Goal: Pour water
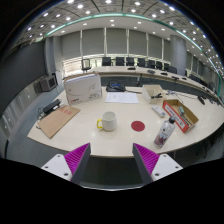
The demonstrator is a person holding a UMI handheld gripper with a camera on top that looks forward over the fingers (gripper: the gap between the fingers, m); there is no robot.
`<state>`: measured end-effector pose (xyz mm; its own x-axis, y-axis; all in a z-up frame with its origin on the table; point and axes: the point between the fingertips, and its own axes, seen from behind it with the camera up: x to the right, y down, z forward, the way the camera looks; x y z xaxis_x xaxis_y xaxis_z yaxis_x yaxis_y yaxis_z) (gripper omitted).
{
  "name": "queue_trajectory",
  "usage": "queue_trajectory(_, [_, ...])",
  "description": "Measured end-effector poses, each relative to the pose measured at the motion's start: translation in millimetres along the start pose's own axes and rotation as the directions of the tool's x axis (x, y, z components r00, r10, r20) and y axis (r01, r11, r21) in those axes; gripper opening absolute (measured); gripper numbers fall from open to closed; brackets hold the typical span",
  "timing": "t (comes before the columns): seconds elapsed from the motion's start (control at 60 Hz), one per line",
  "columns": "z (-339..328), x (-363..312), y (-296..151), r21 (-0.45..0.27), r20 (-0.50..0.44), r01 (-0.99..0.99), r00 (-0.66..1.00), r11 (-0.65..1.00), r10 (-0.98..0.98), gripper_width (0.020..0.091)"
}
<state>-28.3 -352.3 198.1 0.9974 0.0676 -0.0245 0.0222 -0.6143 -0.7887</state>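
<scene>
A white mug stands on the pale table, a little beyond my fingers and slightly left of the middle. To its right lies a red round coaster. Farther right stands a clear plastic bottle with a pink label, just above my right finger. My gripper hangs back from the table's near edge, open, with nothing between the magenta pads.
A brown board lies at the left. A white box stands behind the mug. An orange-rimmed cardboard box sits at the right, papers farther back. Office chairs line the table's far side.
</scene>
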Motion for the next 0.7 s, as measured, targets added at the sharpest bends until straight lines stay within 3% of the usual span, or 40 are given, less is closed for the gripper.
queue_trajectory(0.167, [20.6, 98.4, 30.3, 0.018, -0.060, 0.011, 0.998, 1.000, -0.010, 0.0865])
queue_trajectory(0.383, [66.0, 212.5, 44.0, 0.112, -0.139, -0.037, 0.989, 0.993, 0.053, 0.0865])
queue_trajectory(0.517, [114.0, 254.5, 33.4, 0.175, -0.148, -0.021, 0.988, 0.984, 0.048, 0.0866])
queue_trajectory(0.7, [181.0, 264.1, 18.1, 0.229, -0.089, -0.007, 0.996, 0.973, 0.029, 0.0862])
